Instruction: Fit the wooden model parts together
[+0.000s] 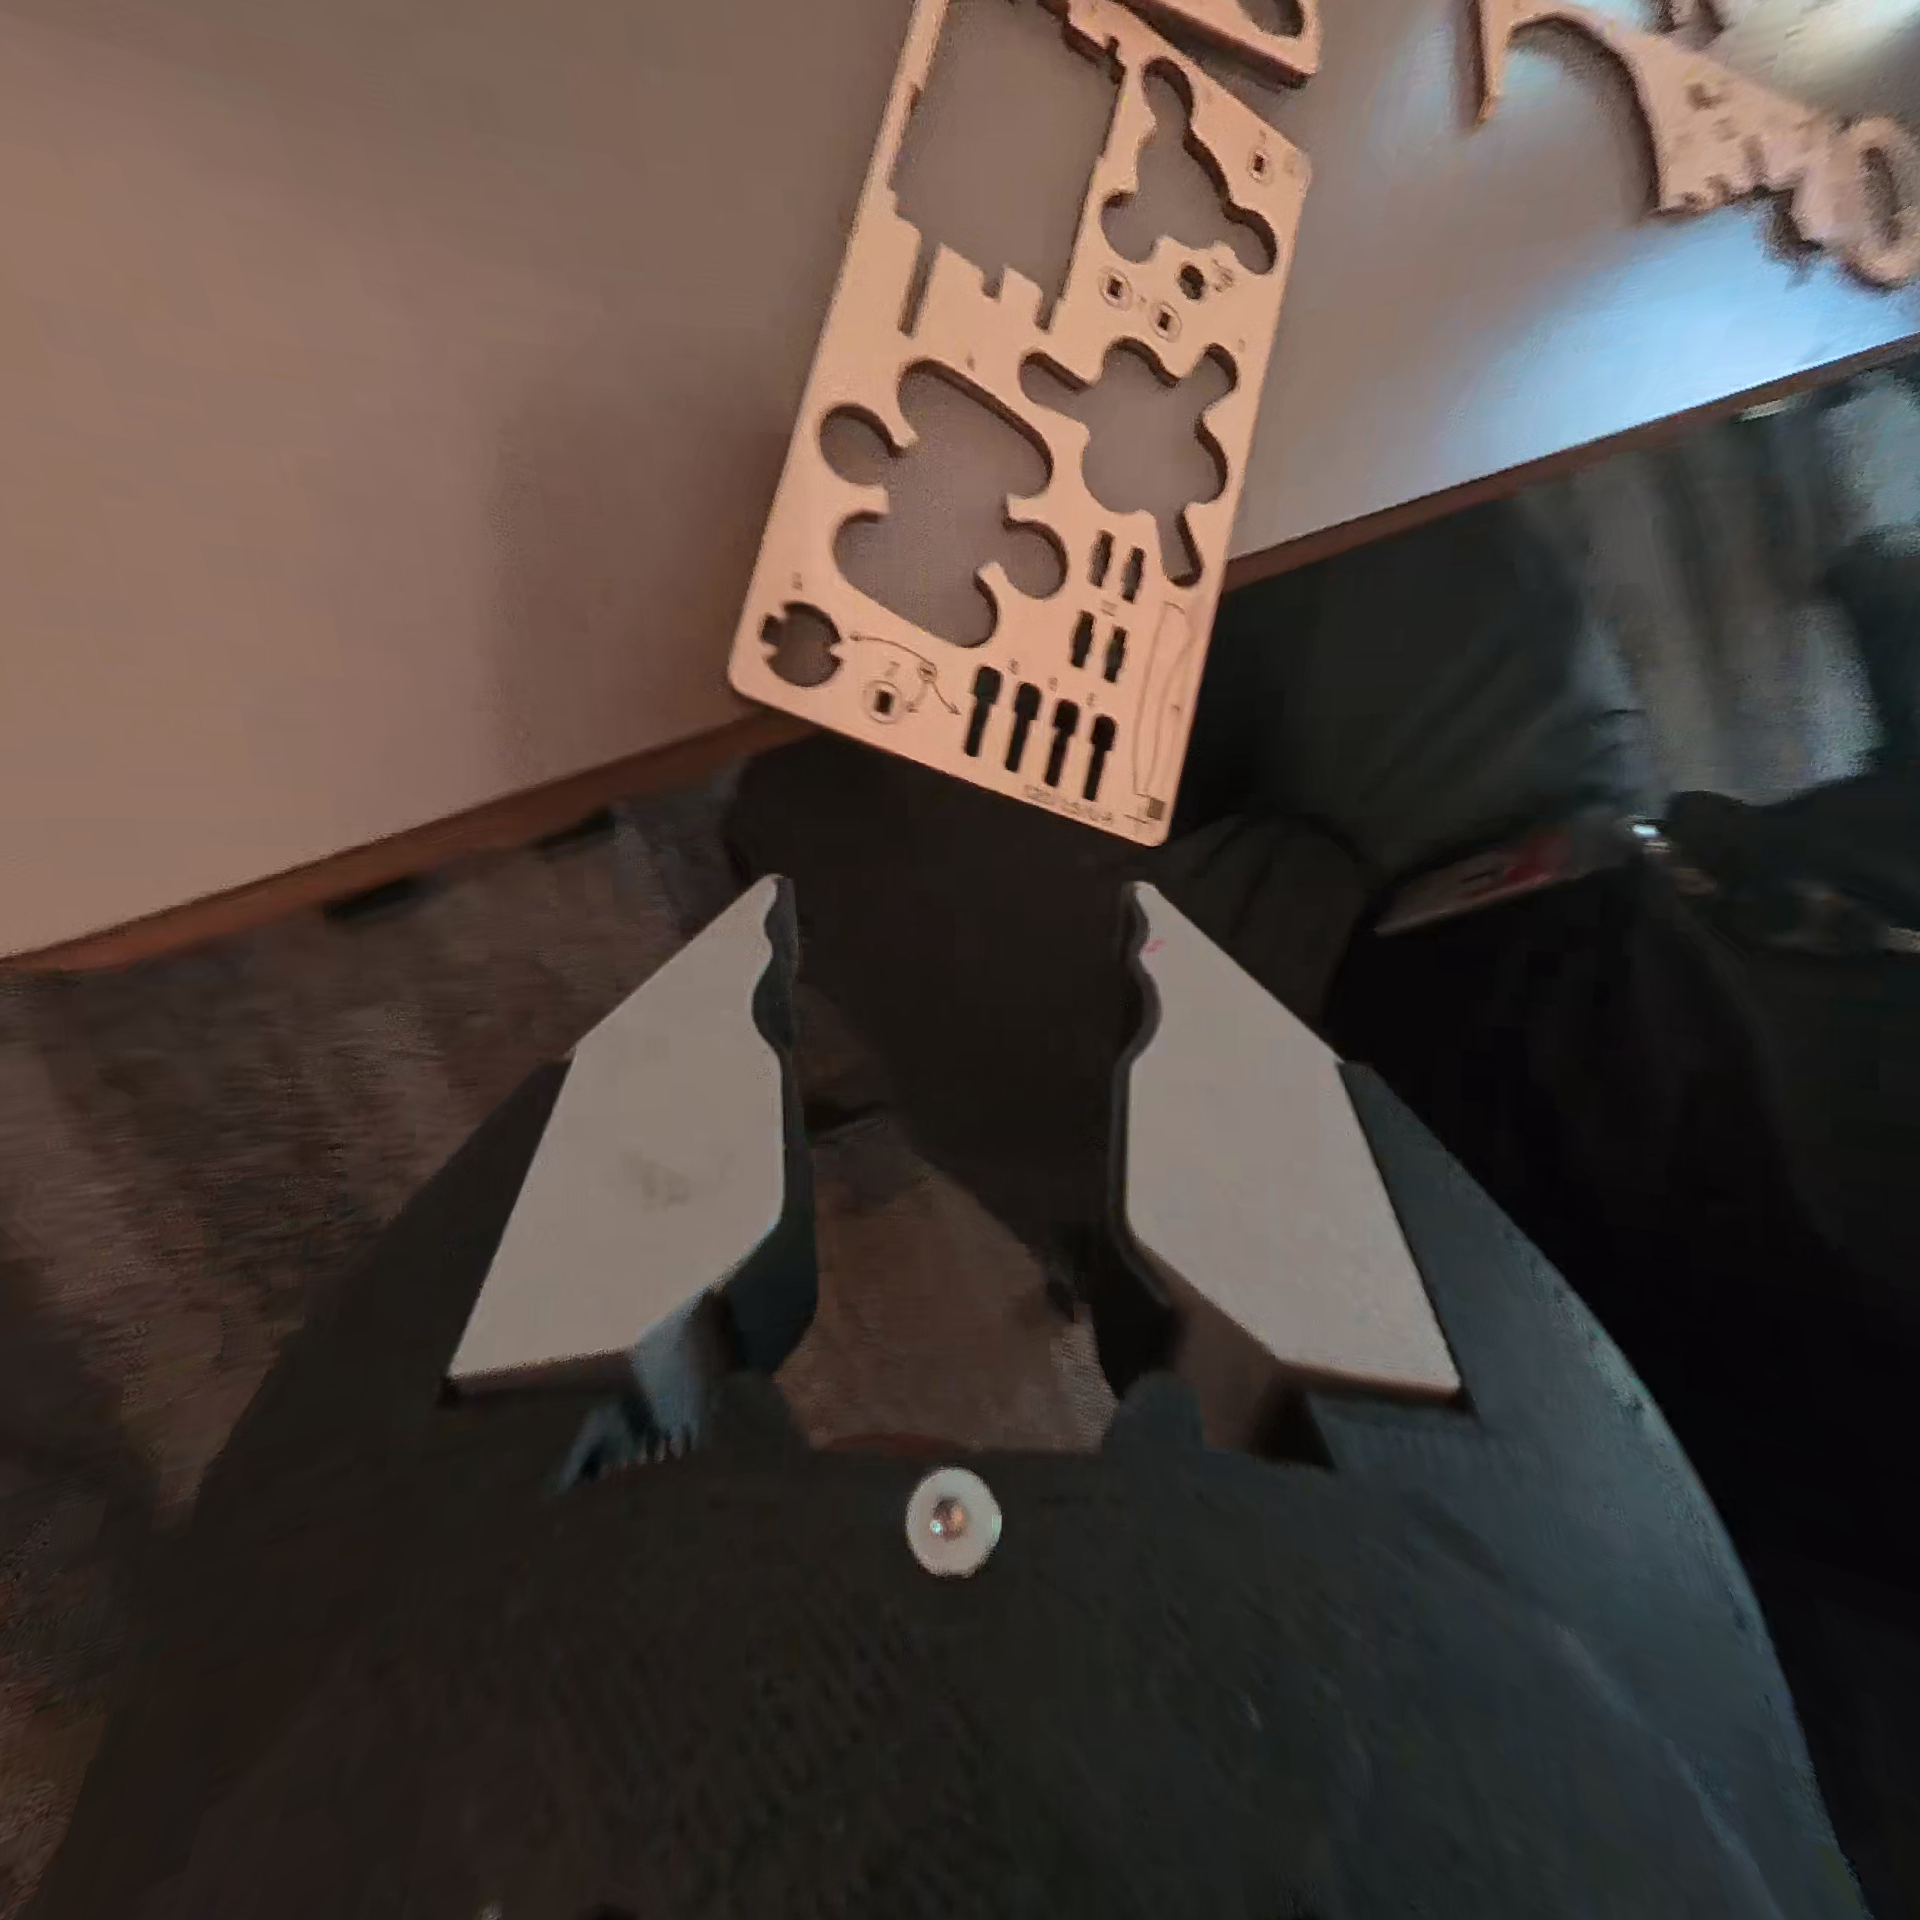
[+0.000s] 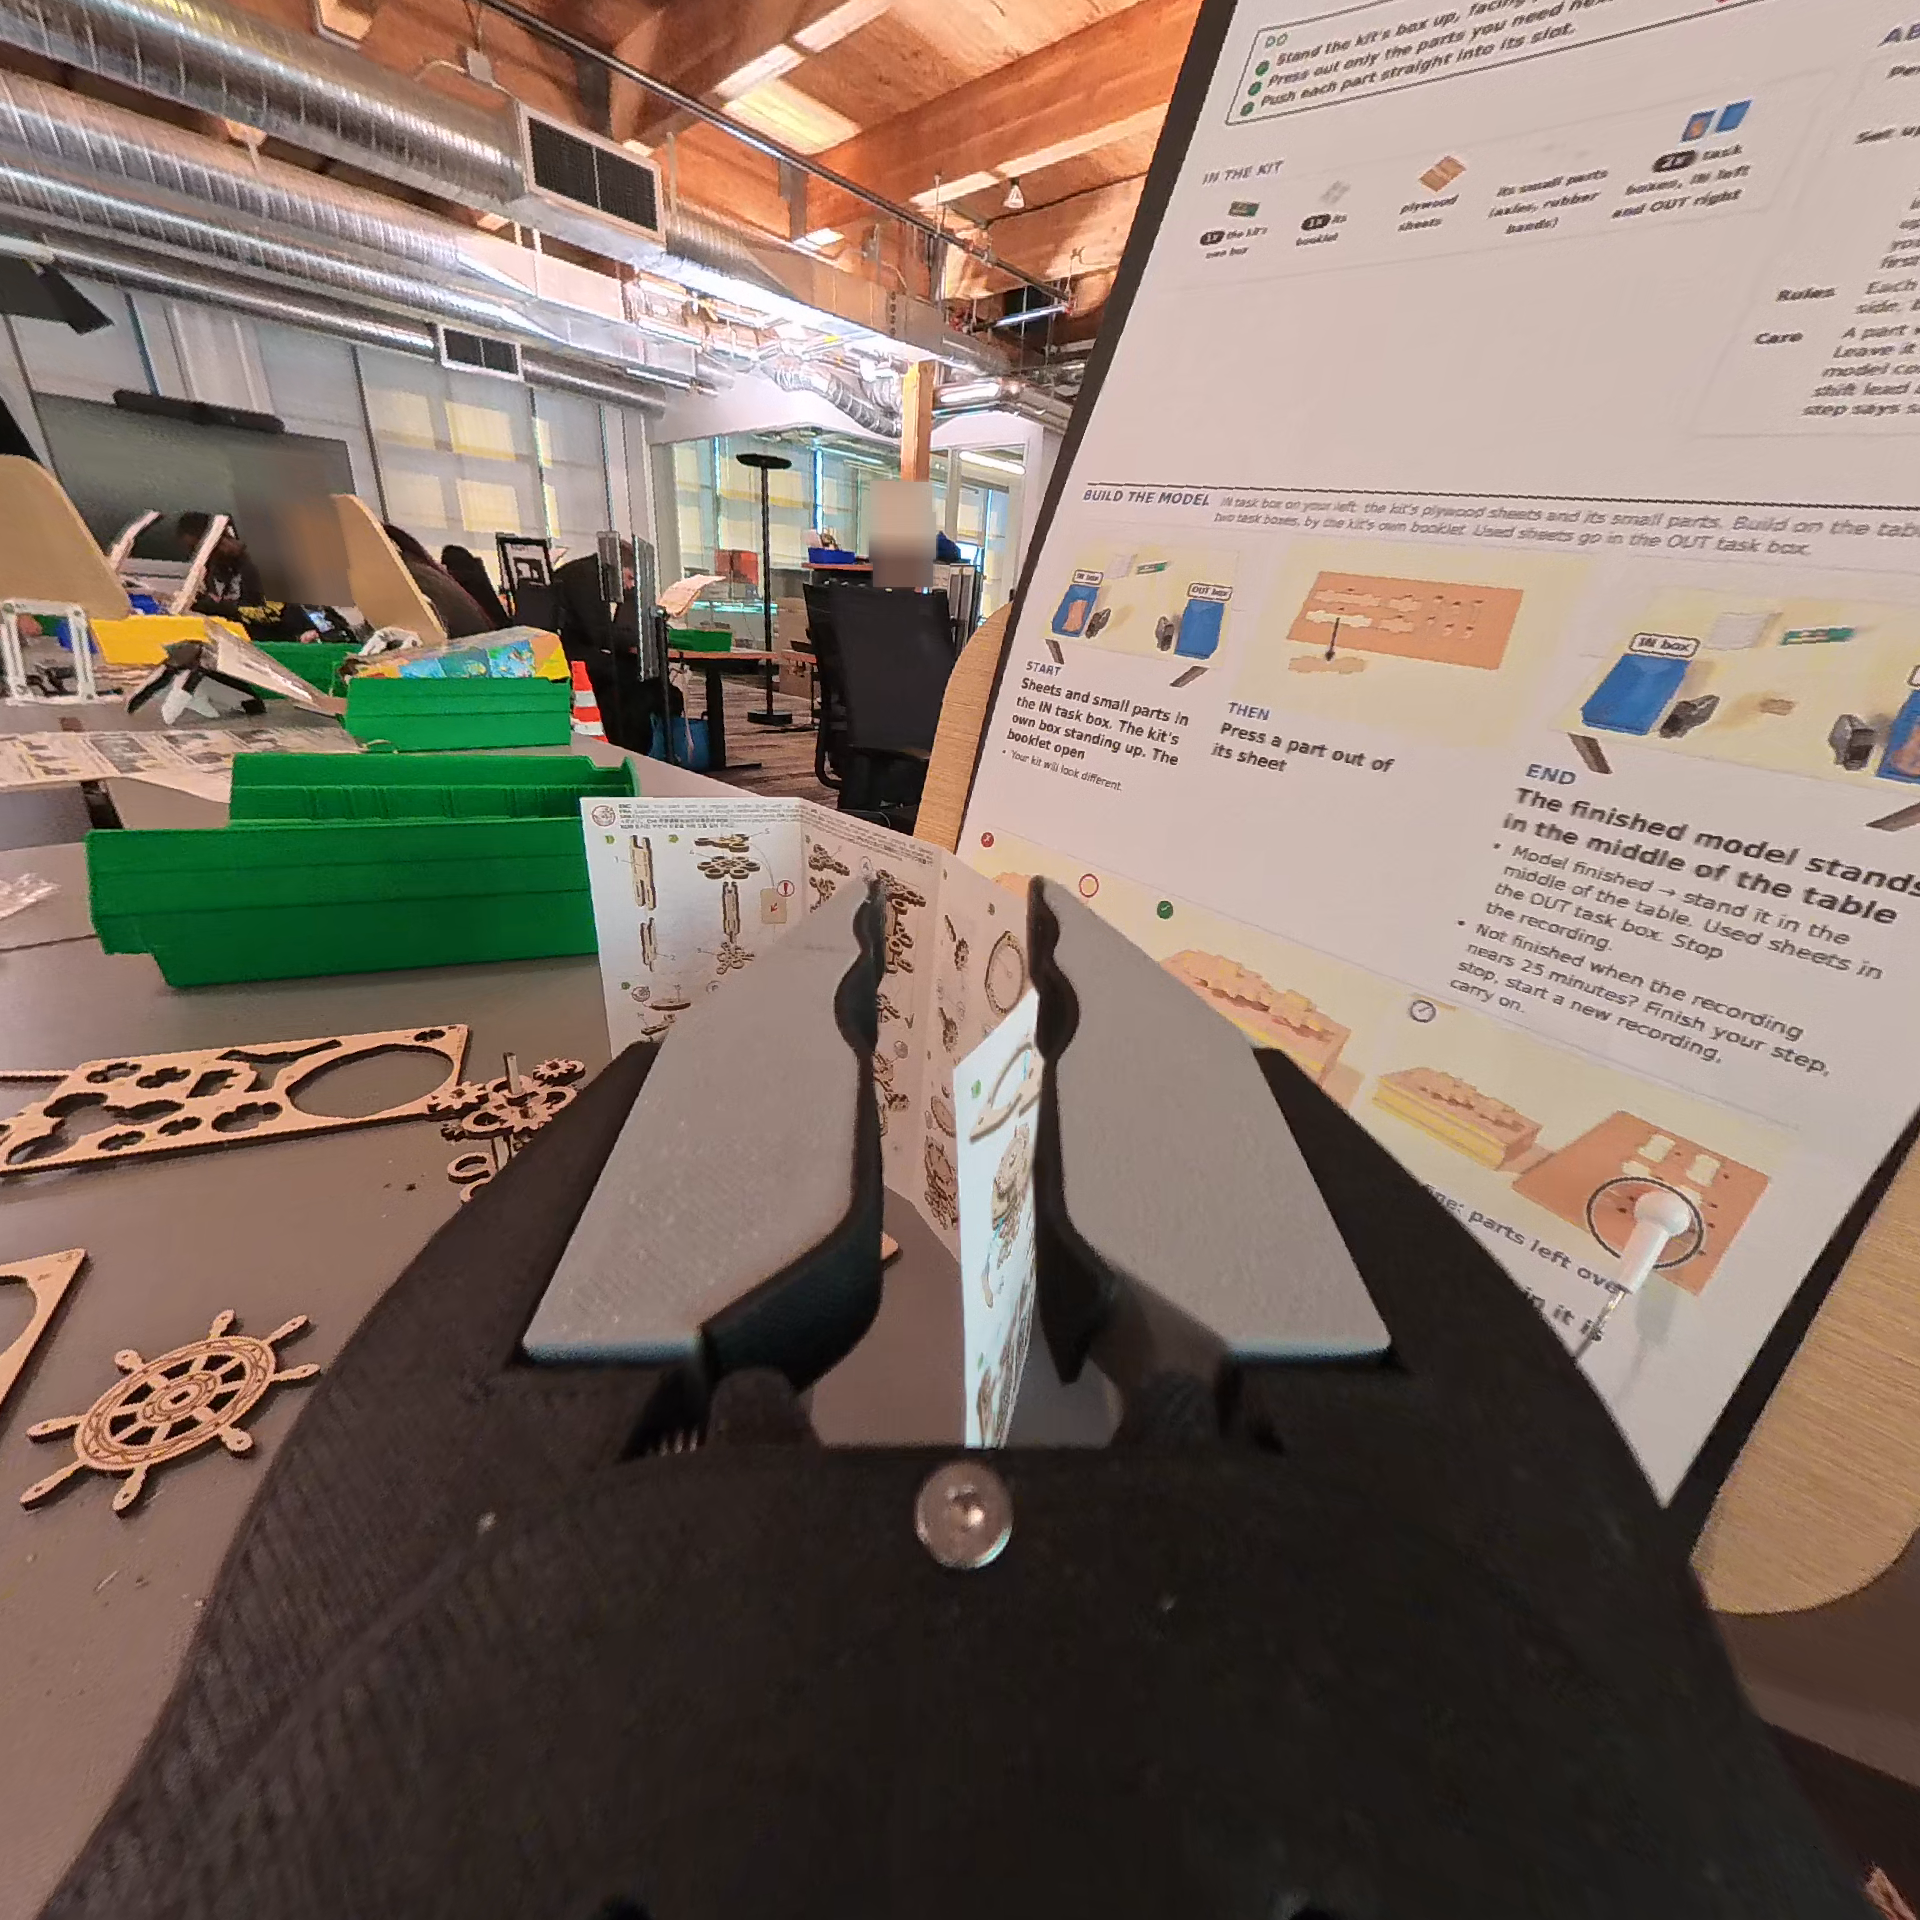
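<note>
Fingers of both grippers, left and right, gape empty; a punched sheet overhangs the desk edge.

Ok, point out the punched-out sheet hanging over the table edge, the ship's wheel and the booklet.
Sheet (image 1: 1049,343): left wrist view, a solid strip between cut-outs.
Ship's wheel (image 2: 175,1405): right wrist view, its hub.
Booklet (image 2: 707,914): right wrist view, its left page.
</note>
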The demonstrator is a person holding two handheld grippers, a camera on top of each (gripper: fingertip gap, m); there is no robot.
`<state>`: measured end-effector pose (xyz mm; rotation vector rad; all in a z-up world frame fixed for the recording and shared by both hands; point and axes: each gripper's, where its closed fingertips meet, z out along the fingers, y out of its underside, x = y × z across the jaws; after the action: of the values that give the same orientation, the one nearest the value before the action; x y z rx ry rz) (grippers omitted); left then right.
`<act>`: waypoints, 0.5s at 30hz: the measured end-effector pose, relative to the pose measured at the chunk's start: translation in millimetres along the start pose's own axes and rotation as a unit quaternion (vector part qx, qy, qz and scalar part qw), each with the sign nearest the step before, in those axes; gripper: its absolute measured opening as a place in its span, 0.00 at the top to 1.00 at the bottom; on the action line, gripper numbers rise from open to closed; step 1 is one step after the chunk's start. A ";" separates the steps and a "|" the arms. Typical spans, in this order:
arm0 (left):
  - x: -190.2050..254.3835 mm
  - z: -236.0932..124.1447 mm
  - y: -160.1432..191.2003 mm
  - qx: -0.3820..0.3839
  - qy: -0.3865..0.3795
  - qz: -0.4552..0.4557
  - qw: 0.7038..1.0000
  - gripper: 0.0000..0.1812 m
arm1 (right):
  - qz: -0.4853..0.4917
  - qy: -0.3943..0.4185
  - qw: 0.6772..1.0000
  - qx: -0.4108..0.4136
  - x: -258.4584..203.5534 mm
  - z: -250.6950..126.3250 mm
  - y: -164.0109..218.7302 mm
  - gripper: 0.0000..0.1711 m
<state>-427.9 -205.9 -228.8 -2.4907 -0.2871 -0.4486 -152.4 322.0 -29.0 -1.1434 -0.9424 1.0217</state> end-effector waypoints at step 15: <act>42.7 -3.2 -43.5 0.163 0.208 -0.035 0.964 1.00 | 0.000 -0.012 1.000 0.002 -8.6 1.6 -1.4 0.88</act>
<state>-402.6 -168.4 -187.9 -2.0135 -0.2550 -0.8648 -156.1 314.0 -27.9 -1.1300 -0.9606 1.0387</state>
